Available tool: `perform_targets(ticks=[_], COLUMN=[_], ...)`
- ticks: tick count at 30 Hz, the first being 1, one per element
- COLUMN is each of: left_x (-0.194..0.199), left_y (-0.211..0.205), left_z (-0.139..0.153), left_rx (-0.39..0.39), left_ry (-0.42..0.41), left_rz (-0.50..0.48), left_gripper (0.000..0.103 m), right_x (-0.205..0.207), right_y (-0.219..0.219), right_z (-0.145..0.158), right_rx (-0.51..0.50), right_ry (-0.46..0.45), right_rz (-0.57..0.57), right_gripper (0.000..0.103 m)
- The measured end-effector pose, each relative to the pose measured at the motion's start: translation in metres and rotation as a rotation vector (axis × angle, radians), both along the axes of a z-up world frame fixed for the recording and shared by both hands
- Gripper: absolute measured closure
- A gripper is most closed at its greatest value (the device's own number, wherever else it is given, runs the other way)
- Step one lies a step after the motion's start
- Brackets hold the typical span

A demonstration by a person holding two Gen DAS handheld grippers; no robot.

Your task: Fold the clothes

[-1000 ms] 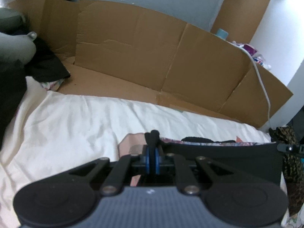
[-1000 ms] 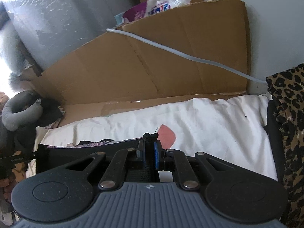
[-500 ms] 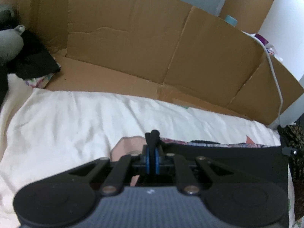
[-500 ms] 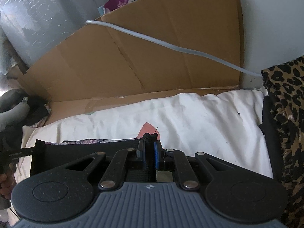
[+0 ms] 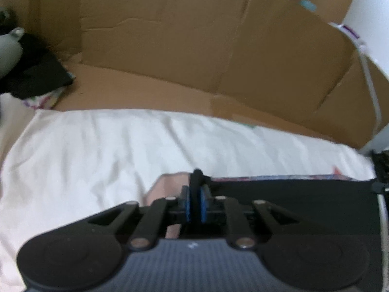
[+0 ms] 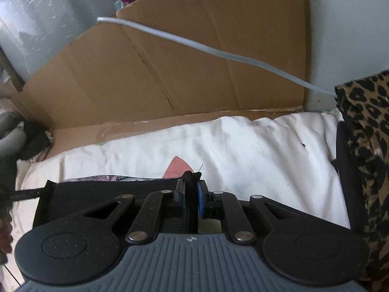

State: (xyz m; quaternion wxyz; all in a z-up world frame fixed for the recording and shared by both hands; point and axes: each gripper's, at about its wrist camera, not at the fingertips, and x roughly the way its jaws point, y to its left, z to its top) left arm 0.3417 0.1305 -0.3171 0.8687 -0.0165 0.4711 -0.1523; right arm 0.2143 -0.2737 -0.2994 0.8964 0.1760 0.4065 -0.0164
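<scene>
A black garment [image 5: 304, 202] with a floral patterned lining along its top edge is stretched taut between my two grippers above a white sheet [image 5: 109, 150]. My left gripper [image 5: 195, 185] is shut on the garment's left corner. My right gripper [image 6: 192, 185] is shut on the right corner; the garment [image 6: 109, 192] runs off to the left in that view. A pink patch [image 6: 178, 168] on the sheet shows just behind the held edge.
Brown cardboard [image 5: 194, 48] stands as a wall behind the bed. A grey cable [image 6: 218, 53] hangs across it. Dark clothes [image 5: 31, 73] lie at the far left. A leopard-print cloth [image 6: 367, 146] hangs at the right.
Both grippers have moved forward and lower toward the sheet, still holding the garment taut; the cardboard wall looms larger and the left view is motion-blurred.
</scene>
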Motion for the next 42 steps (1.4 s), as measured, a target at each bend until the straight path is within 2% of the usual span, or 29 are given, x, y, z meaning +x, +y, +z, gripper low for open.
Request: perform_targets(ticks=[1,2,4,5,6,9,13,17,22,28,36,39,42], left_x=[-0.002,-0.004,-0.01,-0.014,-0.02,-0.037,-0.064,-0.092,-0.132,-0.164,-0.191,-0.2,-0.207], left_y=[0.002,0.005,0.012,0.014,0.016,0.02,0.031,0.039,0.038,0.049,0.04,0.039,0.032], left_z=[0.003,0.006,0.015,0.019,0.023,0.033,0.038,0.041,0.043,0.042,0.03,0.029,0.033], left_rx=[0.011,0.019,0.006,0.01,0.021,0.054,0.022,0.026,0.065,0.015,0.024,0.022,0.043], left_ry=[-0.011,-0.026,-0.052,-0.063,-0.073,-0.097,-0.085,-0.075,-0.074,-0.001,0.059,0.067,0.06], left_rz=[0.007,0.009,-0.004,-0.014,-0.025,-0.049,-0.029,-0.019,-0.058,-0.045,-0.066,-0.04,-0.037], left_gripper=[0.065,0.058,0.059,0.059,0.059,0.058,0.058,0.058,0.058,0.058,0.058,0.062,0.073], right_x=[-0.001,-0.003,-0.007,-0.01,-0.013,-0.025,-0.05,-0.077,-0.103,-0.128,-0.153,-0.161,-0.166], right_y=[-0.001,-0.002,-0.006,-0.006,-0.005,-0.002,0.001,0.003,0.01,0.019,0.025,0.025,0.034], right_z=[0.001,0.003,0.007,0.009,0.011,0.015,0.016,0.019,0.028,0.021,0.0,-0.004,-0.007], right_rx=[0.0,0.009,0.037,0.047,0.051,0.075,0.114,0.098,0.072,0.119,0.129,0.147,0.14], right_ry=[-0.005,-0.012,-0.022,-0.029,-0.036,-0.039,-0.043,-0.071,-0.095,-0.036,0.056,0.059,0.054], right_rz=[0.003,0.003,0.012,0.022,0.033,0.064,0.076,0.054,0.068,0.123,0.091,0.076,0.101], right_gripper=[0.091,0.09,0.077,0.065,0.06,0.06,0.06,0.06,0.06,0.06,0.06,0.06,0.058])
